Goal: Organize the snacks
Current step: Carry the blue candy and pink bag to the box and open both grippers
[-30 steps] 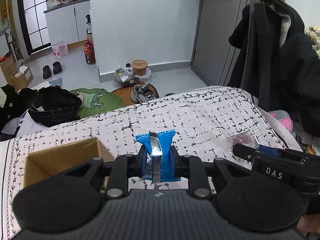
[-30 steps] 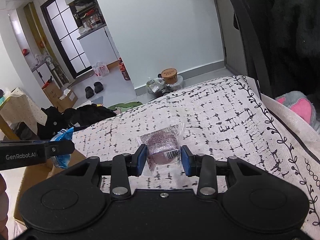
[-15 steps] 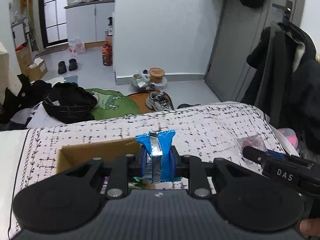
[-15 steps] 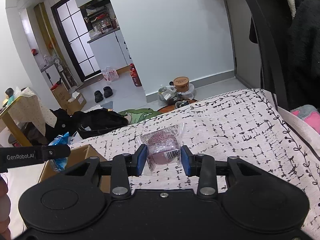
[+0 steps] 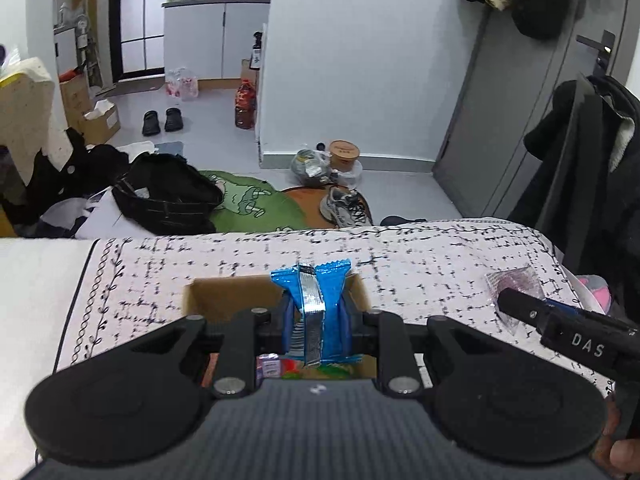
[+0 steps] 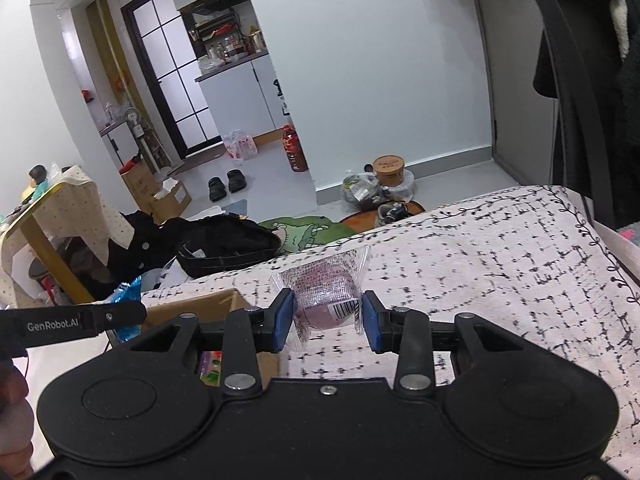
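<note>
Left gripper (image 5: 316,320) pinches blue packet (image 5: 316,304) above cardboard box (image 5: 224,300); right gripper (image 6: 326,318) clamps purple snack (image 6: 326,300).

Patterned bedspread (image 5: 420,276) (bearing cardboard box (image 5: 224,294))

1. "DAS" in pale letters on the black finger of the right gripper (image 5: 520,310), at the right edge of the left wrist view
2. "GenRobot.AI" in white on the black finger of the left gripper (image 6: 120,314), at the left of the right wrist view
3. A barcode on the clear-wrapped snack (image 6: 326,300); its digits are unreadable
</note>
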{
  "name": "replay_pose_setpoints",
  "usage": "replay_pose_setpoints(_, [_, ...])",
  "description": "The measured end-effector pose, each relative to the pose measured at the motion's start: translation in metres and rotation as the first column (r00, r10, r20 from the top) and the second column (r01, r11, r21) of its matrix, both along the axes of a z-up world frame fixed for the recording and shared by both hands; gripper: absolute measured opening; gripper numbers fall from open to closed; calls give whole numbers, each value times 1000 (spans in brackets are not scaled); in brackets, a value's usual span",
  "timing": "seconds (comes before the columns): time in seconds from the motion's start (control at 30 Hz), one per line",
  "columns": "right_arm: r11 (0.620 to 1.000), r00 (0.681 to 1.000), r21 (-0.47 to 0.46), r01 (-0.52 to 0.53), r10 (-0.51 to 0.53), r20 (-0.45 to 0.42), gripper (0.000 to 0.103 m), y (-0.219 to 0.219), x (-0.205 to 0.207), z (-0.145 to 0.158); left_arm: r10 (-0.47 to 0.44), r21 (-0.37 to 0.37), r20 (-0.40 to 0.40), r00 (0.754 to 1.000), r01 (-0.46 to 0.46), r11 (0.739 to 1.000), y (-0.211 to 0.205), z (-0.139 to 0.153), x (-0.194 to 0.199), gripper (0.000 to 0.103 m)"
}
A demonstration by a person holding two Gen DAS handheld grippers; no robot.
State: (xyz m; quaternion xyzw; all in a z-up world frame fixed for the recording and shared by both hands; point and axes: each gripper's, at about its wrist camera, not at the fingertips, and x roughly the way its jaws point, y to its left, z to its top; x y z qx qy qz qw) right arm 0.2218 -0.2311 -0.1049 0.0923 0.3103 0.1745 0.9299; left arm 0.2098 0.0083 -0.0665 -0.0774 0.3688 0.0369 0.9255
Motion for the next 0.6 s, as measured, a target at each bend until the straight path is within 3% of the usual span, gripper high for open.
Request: replay_pose_setpoints(0.6, [996,997,-51,-78,79,21,36,63,-15,8,65,-84,-26,998,-67,994,54,-11,-19,25])
